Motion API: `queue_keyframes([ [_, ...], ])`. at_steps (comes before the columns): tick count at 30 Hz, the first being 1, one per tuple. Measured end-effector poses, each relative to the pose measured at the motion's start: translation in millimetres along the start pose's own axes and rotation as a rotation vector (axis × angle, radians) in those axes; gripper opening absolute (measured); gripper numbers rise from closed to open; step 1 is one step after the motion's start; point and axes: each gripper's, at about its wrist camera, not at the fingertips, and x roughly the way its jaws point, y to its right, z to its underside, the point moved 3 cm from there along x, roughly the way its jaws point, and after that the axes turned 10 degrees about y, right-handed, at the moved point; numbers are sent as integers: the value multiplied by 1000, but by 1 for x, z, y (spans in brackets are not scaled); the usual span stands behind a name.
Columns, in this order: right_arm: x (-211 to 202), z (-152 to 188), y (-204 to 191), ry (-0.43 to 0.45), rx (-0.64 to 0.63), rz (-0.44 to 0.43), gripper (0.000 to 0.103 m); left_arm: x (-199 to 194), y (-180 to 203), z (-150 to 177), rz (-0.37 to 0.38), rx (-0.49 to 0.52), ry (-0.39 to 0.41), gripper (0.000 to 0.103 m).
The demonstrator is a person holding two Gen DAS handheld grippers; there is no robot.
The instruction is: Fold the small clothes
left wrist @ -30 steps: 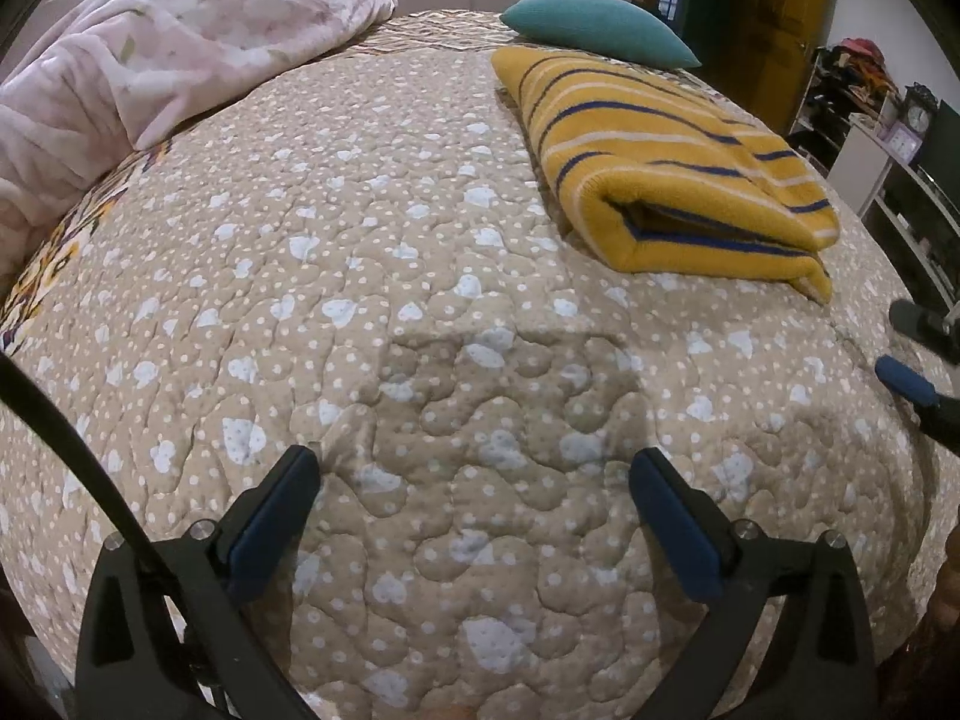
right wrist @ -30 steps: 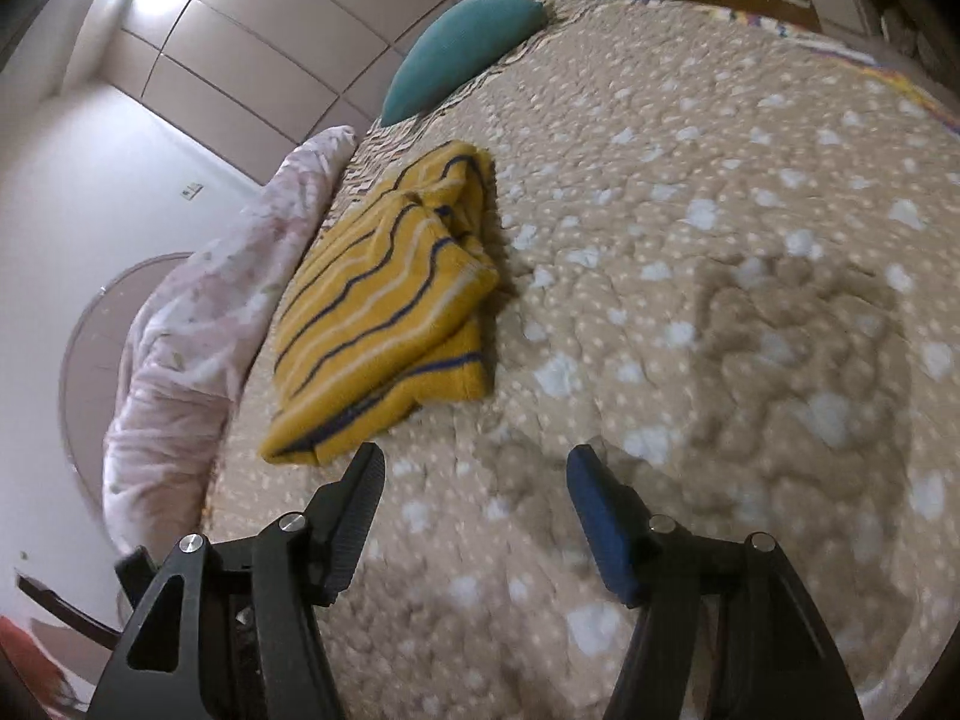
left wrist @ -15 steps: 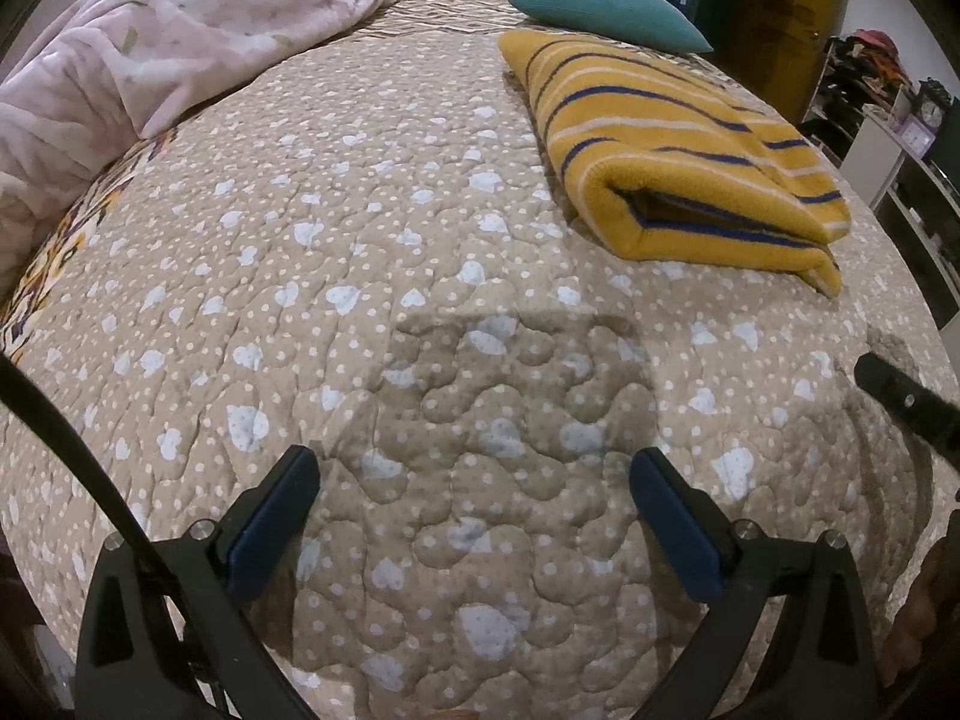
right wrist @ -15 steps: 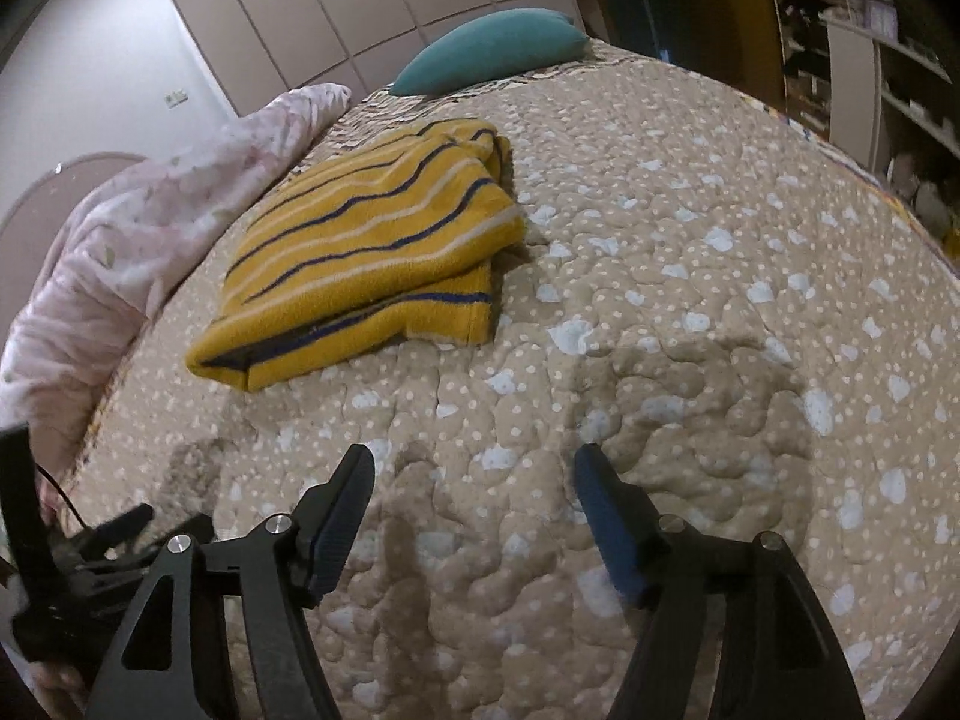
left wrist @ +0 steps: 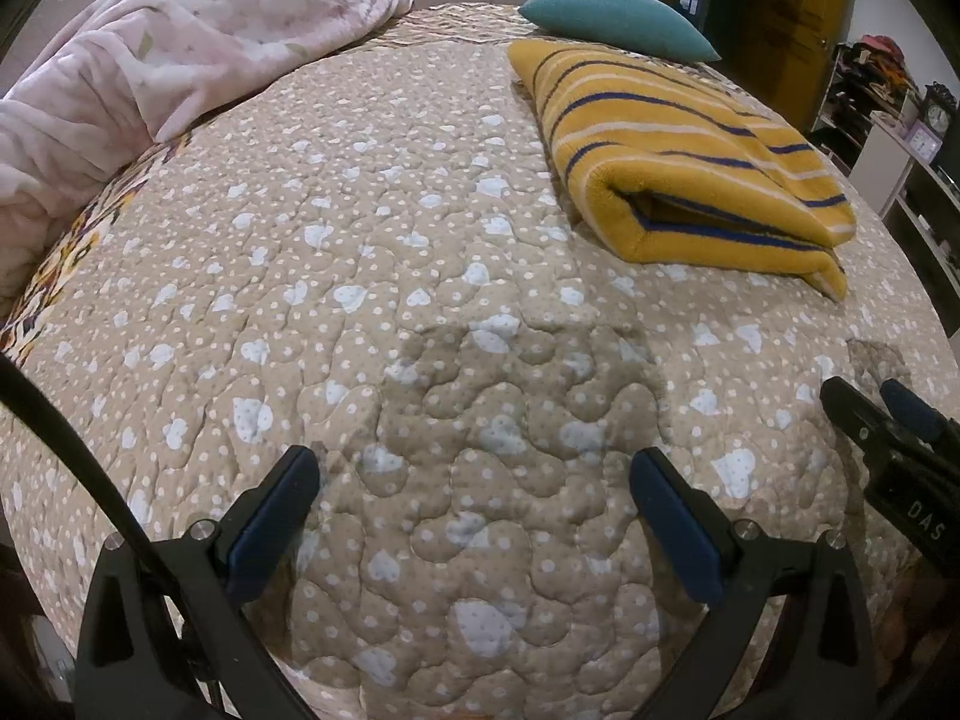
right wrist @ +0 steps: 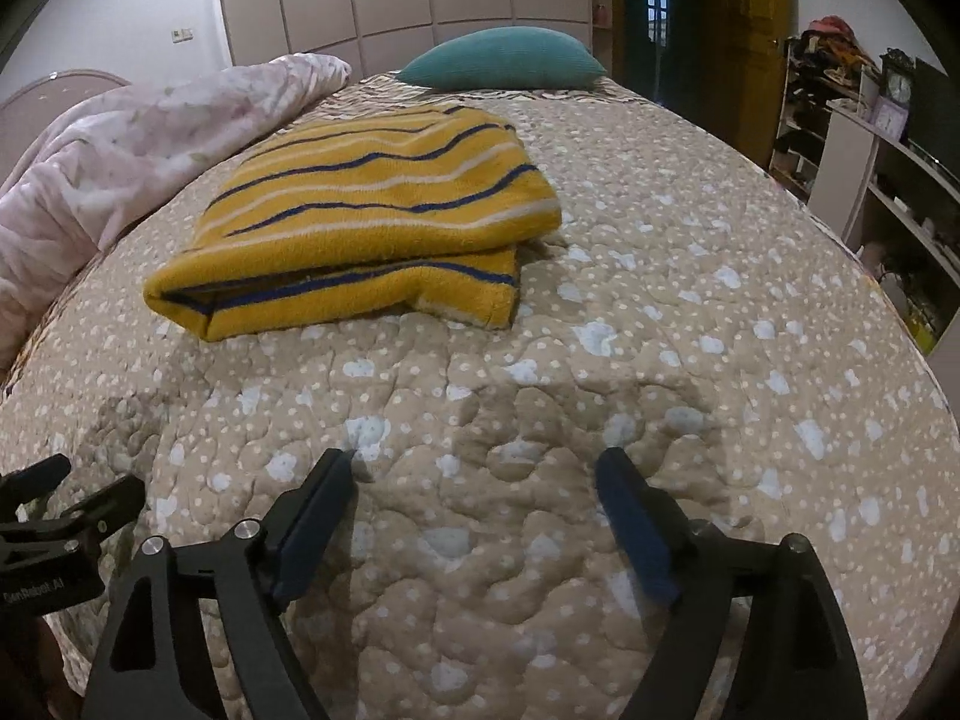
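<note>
Both tongs, left tongs [left wrist: 474, 516] and right tongs [right wrist: 474, 516], spread wide, gripping nothing, hovering over the bed [left wrist: 360, 240]. One folded yellow striped garment [right wrist: 360, 210] lies ahead, one teal pillow [right wrist: 504, 57] beyond.

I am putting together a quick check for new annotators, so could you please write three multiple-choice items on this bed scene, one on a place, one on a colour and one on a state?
1. Where does the teal pillow lie relative to the folded garment?
A. Beyond it, toward the far end of the bed
B. On top of it
C. Between it and the grippers

2. What colours is the garment?
A. Plain pink
B. Yellow with blue and white stripes
C. Green with red dots

3. In what state are the left gripper and the right gripper?
A. Both shut on the garment
B. One open, one shut
C. Both open, holding nothing

Answers: 1 A, the pillow sits past the garment's far edge. 2 B, the stripes show in both views. 3 C, each pair of fingers is spread over bare quilt.
</note>
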Motion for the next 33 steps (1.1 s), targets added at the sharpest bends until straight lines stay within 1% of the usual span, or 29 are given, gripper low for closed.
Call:
queue_keyframes([
  [15,2,2,-7,16,-21,19,94,-1,1,1,-6,-1,7,103],
  [33,2,4,-8,35,-28,24,95,-1,1,1,-4,1,7,103],
])
